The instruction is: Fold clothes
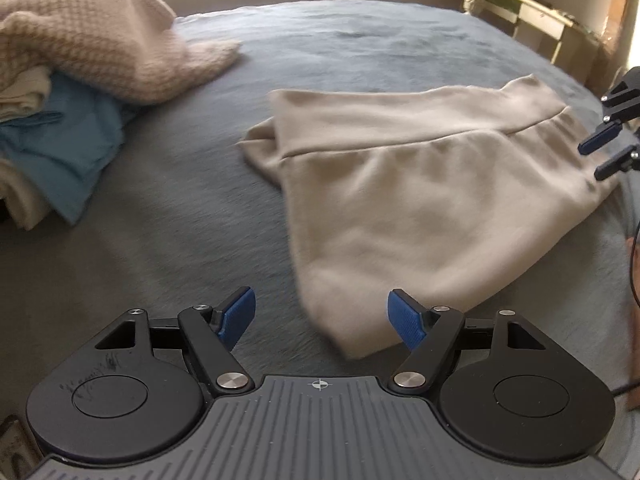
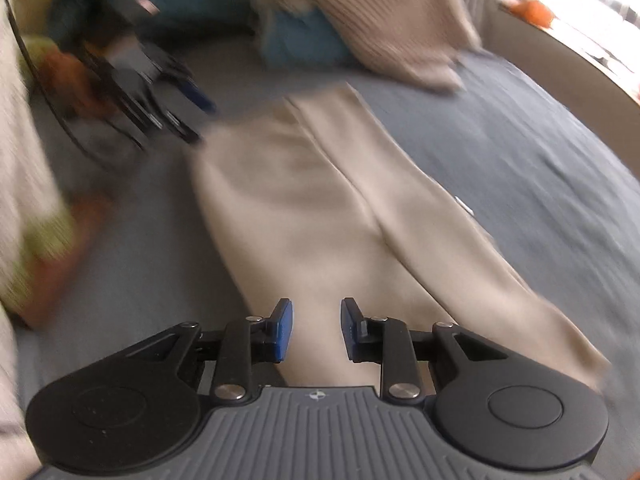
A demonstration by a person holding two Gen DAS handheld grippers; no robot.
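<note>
A beige garment (image 1: 412, 196) lies folded lengthwise on the grey-blue bed cover (image 1: 192, 208). In the right wrist view the same beige garment (image 2: 304, 208) stretches away from me as a long strip. My left gripper (image 1: 322, 316) hovers open over its near corner, with nothing between the fingers. My right gripper (image 2: 316, 330) is open above the strip's near end, and cloth shows in the gap. The right gripper (image 1: 608, 148) also shows at the garment's right edge in the left wrist view. The left gripper (image 2: 176, 96) appears blurred at the strip's far left.
A pile of clothes sits at the far left: a knitted pink-beige sweater (image 1: 92, 32) over a teal garment (image 1: 60, 140) and cream pieces. A shelf (image 1: 536, 8) stands beyond the bed on the right. A person's light sleeve (image 2: 20, 200) fills the left edge.
</note>
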